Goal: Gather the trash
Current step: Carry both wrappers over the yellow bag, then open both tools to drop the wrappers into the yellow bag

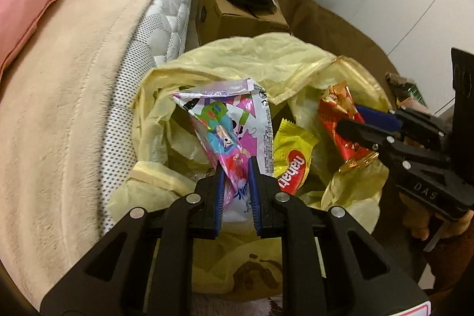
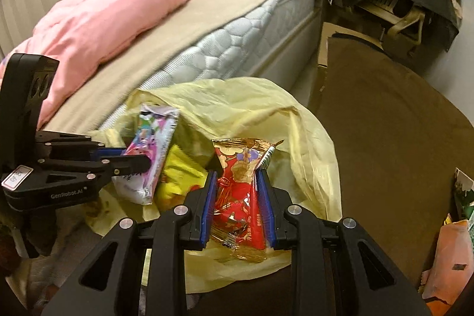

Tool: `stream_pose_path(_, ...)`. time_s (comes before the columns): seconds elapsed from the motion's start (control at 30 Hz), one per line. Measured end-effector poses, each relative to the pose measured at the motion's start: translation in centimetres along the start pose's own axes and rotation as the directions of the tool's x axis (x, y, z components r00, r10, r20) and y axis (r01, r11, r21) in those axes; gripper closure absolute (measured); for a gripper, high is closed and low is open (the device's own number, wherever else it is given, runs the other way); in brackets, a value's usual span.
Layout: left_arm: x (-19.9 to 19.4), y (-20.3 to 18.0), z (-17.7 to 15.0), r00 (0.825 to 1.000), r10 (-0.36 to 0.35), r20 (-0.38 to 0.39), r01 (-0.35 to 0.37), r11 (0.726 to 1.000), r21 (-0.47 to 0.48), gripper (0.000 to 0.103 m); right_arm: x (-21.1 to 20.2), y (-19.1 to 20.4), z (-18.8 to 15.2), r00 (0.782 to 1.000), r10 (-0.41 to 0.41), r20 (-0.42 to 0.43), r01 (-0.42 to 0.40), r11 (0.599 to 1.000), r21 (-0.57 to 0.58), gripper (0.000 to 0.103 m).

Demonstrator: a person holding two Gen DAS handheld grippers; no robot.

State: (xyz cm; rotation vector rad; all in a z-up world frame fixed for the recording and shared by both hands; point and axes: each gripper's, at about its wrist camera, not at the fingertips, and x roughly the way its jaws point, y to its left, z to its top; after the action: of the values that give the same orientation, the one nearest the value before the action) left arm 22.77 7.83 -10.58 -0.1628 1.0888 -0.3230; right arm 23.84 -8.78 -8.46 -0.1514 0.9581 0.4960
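Trash bag (image 1: 237, 61): pale yellow plastic, mouth open, on the floor beside the bed.
Left gripper (image 1: 235, 168): clamped on a pink cartoon wrapper (image 1: 234, 120) over the bag.
Right gripper (image 2: 237, 182): clamped on a red-gold wrapper (image 2: 240, 185), right of it.
Inside: yellow wrapper (image 1: 291, 156) between them.
Left: mattress (image 2: 231, 40), pink blanket (image 2: 103, 19).
Far: cardboard box (image 1: 237, 11).

- The left gripper (image 1: 235, 168) is black plastic with two long arms shaped like a fork.
- Its fingers have blue ridged pads (image 1: 254, 197) on the inside.
- Round silver screws (image 1: 194, 199) shine on the joints.
- The right gripper (image 2: 235, 182) looks the same, black with blue pads (image 2: 207, 206).
- White letters (image 2: 66, 192) are printed on the left gripper's side.
- A small white sticker with a red edge (image 2: 16, 176) sits there too.
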Motion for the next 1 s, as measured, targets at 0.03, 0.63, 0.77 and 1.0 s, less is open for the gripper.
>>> stream_pose_path(0.03,0.2,-0.1,0.0,1.000,0.002,-0.004,-0.002,1.000,0.005,0.088,0.1,-0.3,-0.2,1.000,-0.002,-0.001,0.002,1.000,0.005,0.077)
stream_pose_path(0.63,-0.1,-0.1,0.2,1.000,-0.008,0.014,0.008,1.000,0.008,0.088,-0.8,-0.7,-0.4,1.000,-0.002,0.030,0.003,1.000,-0.013,0.077)
stream_pose_path(0.77,-1.2,0.4,0.3,0.999,-0.031,0.033,0.031,1.000,0.000,0.078,-1.3,-0.4,-0.4,0.999,-0.003,0.038,0.003,1.000,-0.013,0.075)
stream_pose_path(1.0,-4.8,1.1,0.7,0.992,-0.052,0.114,0.058,0.997,-0.044,0.062,-2.9,0.0,-0.4,0.998,0.003,0.068,-0.003,1.000,-0.001,0.061)
